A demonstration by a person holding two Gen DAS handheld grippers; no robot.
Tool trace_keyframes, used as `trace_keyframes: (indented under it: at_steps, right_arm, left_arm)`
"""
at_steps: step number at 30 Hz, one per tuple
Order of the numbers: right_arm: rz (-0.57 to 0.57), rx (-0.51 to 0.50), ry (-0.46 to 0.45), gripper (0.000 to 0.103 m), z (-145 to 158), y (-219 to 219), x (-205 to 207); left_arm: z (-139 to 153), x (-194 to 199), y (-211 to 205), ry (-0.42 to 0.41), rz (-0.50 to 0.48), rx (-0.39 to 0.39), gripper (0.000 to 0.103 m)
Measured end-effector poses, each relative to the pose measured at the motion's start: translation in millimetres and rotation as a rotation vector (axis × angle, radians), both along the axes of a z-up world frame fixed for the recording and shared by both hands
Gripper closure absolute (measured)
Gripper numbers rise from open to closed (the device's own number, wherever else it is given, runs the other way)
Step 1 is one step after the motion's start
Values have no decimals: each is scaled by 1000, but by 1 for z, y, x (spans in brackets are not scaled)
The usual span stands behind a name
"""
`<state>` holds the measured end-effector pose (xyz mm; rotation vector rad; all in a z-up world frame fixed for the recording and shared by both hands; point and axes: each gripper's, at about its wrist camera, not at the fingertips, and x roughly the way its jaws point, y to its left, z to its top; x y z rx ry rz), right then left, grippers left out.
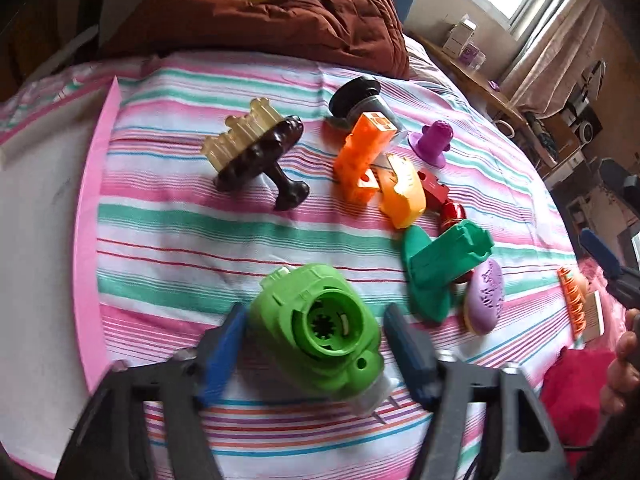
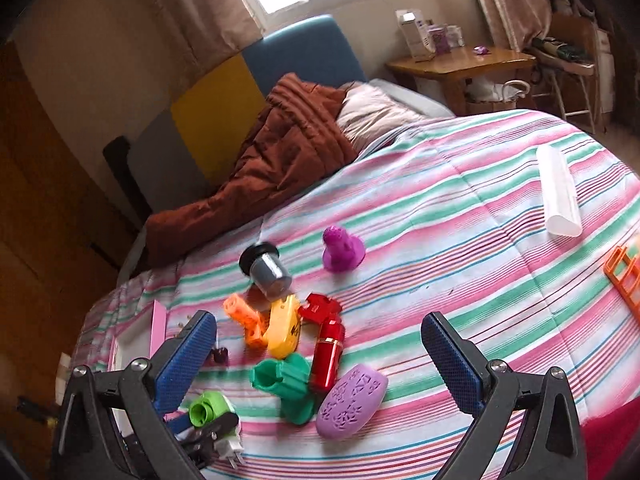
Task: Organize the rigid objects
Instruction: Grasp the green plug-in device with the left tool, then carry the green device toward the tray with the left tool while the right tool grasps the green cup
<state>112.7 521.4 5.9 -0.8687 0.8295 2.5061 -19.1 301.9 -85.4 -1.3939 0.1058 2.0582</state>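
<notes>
Nearest the left wrist lens, the left gripper (image 1: 314, 344) stands wide open, its blue pads either side of a lime-green plug-in device (image 1: 320, 328) with a round socket facing up and a clear base bearing metal prongs. Neither pad presses on it, though the one at 9 o'clock looks close to its shell; no grip yet, as far as I can judge.

It lies on the striped bedspread (image 1: 192, 232), at about 6 o'clock from the toy pile, with the pink-rimmed tray (image 1: 86, 240) off at 9 o'clock.

I judge it a hard, light, hollow plastic shell: stiff, smooth, a little slippery on its rounded flanks. Best hold is across the broad green body, clear of the prongs and the clear base, which could bend or crack.

From the right wrist view, the right gripper (image 2: 320, 354) also gapes open, holding nothing, hovering over the cluster: dark green piece (image 2: 286, 380), red cylinder (image 2: 329, 360), purple oval (image 2: 352, 402). The lime device sits at its 8 o'clock.
</notes>
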Motion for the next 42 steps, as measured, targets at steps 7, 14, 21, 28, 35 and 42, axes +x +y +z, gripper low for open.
trace_keyframes:
  at_steps: [7,14,21,28,35,42]
  right_arm:
    - [158,53,-123,21,-25,-29,-31]
    - [273,132,-197,23,-49,-58,-53]
    - [292,180,-237,36,-65,-67,-71]
    - [303,214,-292,68,-75,-73,-78]
    - [351,218,-321,68,-76,-87,-80]
    - [367,234,-343,68,-75,-96,-80]
  left_arm:
    - [4,15,-10,69,-57,-13,37]
    - [11,31,-21,134,-133,-13,38]
    - [21,43,-24,163,-169,12,38]
    - [39,51,-32,198,-171,50,38]
    - [74,45,-70,267,-86,69,38]
    - [95,17,-116,315,56,40,38]
